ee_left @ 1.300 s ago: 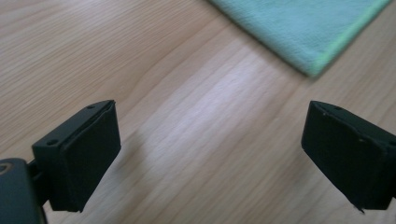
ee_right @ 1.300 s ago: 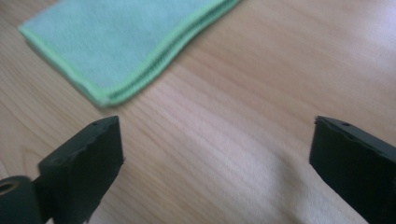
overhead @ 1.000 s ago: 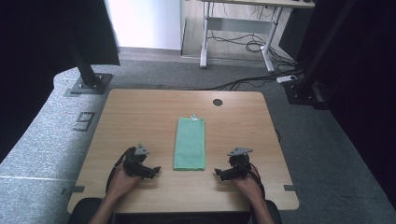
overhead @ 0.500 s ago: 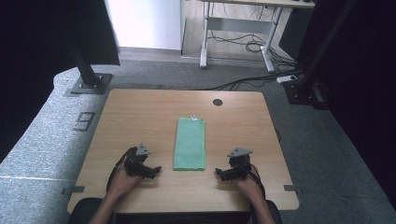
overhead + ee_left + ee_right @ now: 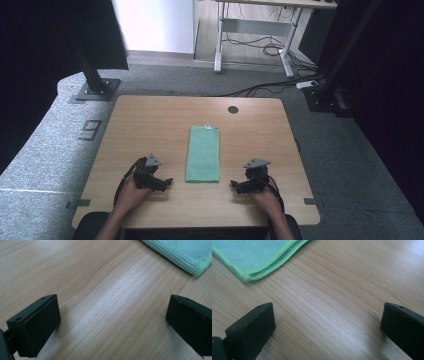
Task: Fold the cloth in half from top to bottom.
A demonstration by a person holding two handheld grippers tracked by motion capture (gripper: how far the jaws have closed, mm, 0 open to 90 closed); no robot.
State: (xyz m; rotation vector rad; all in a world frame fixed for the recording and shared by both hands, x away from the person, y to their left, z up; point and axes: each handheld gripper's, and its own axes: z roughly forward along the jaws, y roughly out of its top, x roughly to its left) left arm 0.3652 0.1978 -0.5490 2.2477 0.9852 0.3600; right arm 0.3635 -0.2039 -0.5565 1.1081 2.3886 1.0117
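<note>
A folded green microfibre towel (image 5: 203,153) lies flat on the light wooden table (image 5: 150,120), a long narrow rectangle running away from the person, roughly in the middle of the tabletop. A small white tag (image 5: 208,125) sticks out at its far end. Its near short edge sits between the two grippers, apart from both.

The left gripper (image 5: 159,182) rests low over the table near the front edge, just left of the towel's near left corner, held in the person's left hand (image 5: 131,192). Its two black jaws stand wide apart with nothing between them but bare wood (the left gripper view makes this plain), and the towel's corner (image 5: 186,257) shows at the upper right of that view, ahead of the jaws and clear of them.

The right gripper (image 5: 240,187) sits to the right of the towel's near right corner, held in the person's right hand (image 5: 265,197). Its jaws are likewise spread wide and empty. In the right gripper view the towel's layered, bright green hemmed edge (image 5: 259,262) lies at the upper left, ahead of the jaws with a strip of wood grain in between, touching neither.

A round dark cable hole (image 5: 233,109) sits in the table's far edge, well beyond the towel.
</note>
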